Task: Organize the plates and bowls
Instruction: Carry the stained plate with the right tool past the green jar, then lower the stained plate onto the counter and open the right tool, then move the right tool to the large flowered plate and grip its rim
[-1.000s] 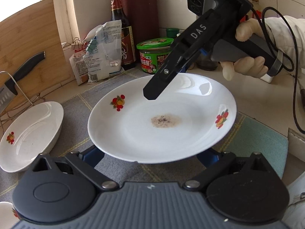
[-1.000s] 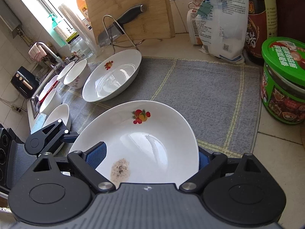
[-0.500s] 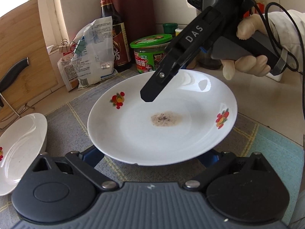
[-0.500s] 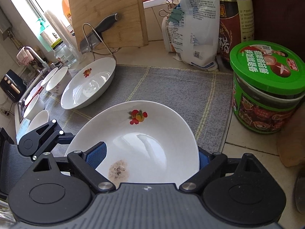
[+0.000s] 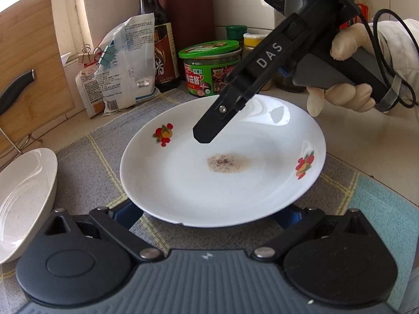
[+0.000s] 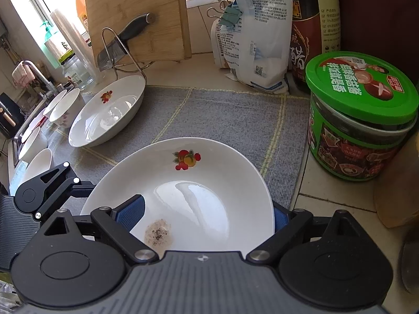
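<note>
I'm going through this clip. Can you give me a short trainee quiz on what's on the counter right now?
1. True or false: the white round plate with fruit motifs is spotless.
2. The green-lidded jar stands: A) on a grey woven mat; B) on the tiled counter; C) inside a bowl.
3. What lies in the wire rack in front of the wooden cutting board?

Key:
1. False: there is a brown speckled stain at the plate's centre.
2. B.
3. A black-handled knife.
</note>
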